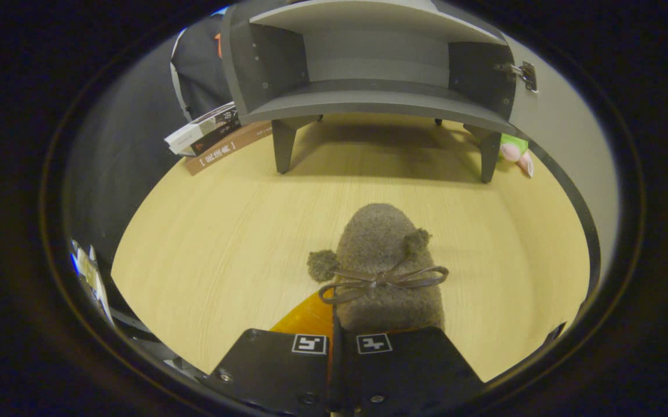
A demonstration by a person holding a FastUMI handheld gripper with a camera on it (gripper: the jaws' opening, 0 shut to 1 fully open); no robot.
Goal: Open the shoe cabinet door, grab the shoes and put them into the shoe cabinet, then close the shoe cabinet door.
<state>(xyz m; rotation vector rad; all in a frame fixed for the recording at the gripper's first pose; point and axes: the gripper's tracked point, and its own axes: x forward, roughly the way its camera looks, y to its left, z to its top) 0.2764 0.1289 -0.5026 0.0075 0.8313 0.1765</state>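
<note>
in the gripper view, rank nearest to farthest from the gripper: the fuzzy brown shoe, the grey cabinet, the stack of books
1. Fuzzy brown shoe with bow: at the gripper fingers, apparently gripped.
2. Stack of books: far off on the wooden table, beside the cabinet's left leg.
3. Open grey cabinet: about as far; too close to call.

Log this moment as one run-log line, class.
hand-held gripper: shut on shoe | shoe: toe toward shoe cabinet | cabinet door: open | shoe not yet inside
</note>
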